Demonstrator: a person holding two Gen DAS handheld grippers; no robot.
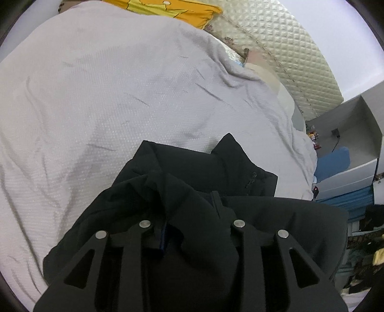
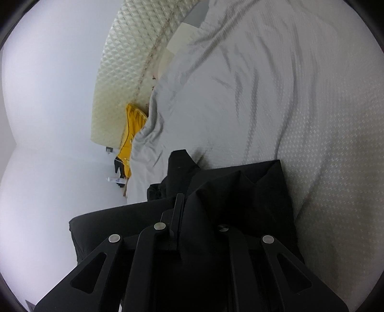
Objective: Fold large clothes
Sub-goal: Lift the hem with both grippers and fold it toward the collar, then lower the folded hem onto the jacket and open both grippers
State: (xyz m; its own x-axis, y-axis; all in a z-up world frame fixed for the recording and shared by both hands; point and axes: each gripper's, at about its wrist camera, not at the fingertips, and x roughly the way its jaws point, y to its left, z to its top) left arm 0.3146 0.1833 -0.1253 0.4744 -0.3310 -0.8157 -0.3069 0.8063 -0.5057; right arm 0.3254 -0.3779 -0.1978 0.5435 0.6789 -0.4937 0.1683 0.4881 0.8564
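Nearest, in the left wrist view, the left gripper stands partly parted, with bunched dark fabric of the black jacket lying between its fingers; whether the pads press on the cloth cannot be told. In the right wrist view the right gripper is closed, a fold of the same black jacket pinched at its tips. The jacket lies crumpled at the near edge of the grey bedspread, its long axis running roughly left to right between the two grippers, with a stiff collar point aimed toward the far side of the bed and a zip pull just right of it. Beyond the jacket the creased bedspread covers the bed. Farther off, a yellow pillow rests against the quilted cream headboard. At the far right stands a white shelf unit.
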